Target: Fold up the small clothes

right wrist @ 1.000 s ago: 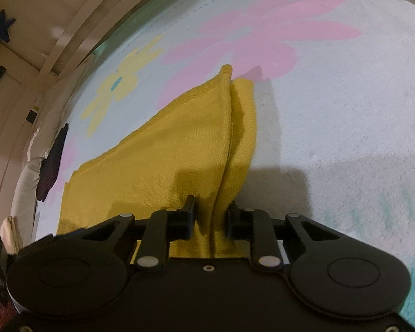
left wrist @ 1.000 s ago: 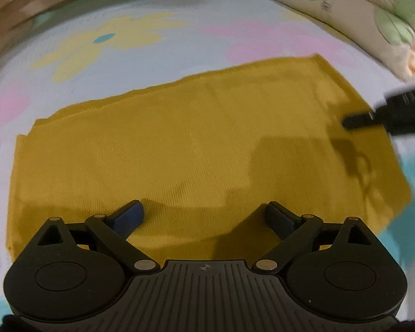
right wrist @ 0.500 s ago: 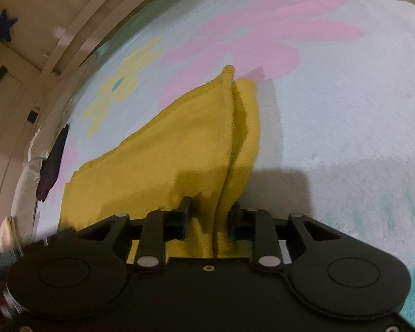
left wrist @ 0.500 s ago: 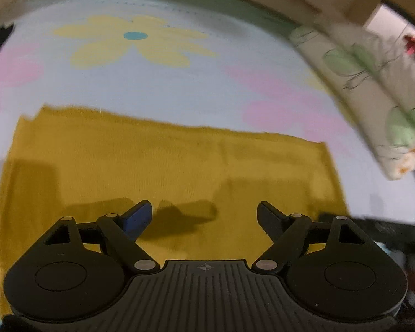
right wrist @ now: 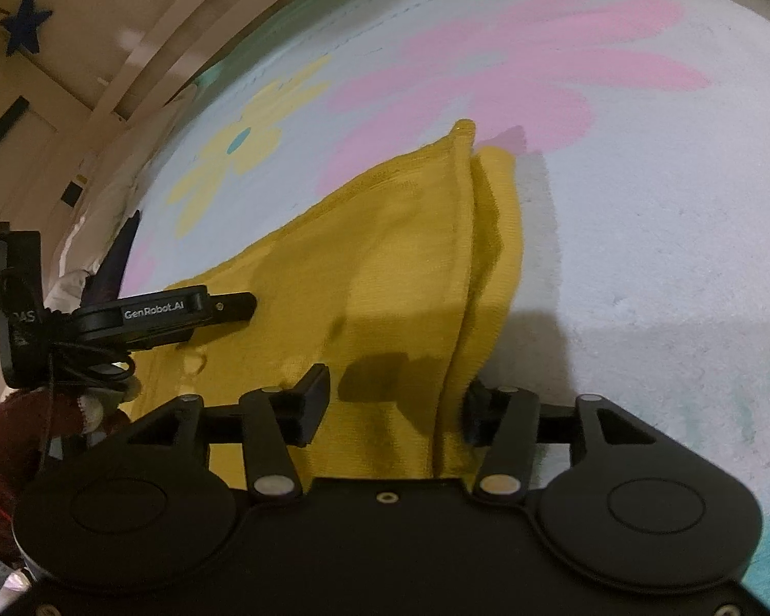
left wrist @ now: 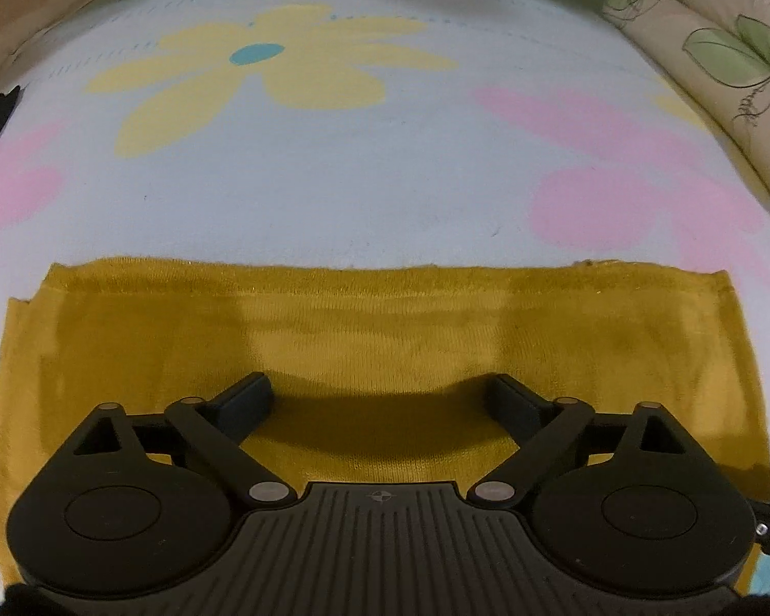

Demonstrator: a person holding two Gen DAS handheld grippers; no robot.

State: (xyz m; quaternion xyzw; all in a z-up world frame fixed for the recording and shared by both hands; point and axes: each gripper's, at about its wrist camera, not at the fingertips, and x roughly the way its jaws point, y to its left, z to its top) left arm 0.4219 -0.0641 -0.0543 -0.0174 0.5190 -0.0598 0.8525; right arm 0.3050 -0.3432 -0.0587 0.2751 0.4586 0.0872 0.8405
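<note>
Both grippers' fingers opening

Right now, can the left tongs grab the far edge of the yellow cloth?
Probably yes. The left tongs hang open over the yellow cloth, jaws opening and holding nothing, and only flat cloth lies between them and its far edge.

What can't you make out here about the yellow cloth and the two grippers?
- Left wrist view: the yellow cloth's near edge lies behind the left gripper.
- Right wrist view: the right gripper is opening, and whether its far finger touches the cloth is unclear.
- Right wrist view: the dark item beside the blanket is too small to identify.
</note>
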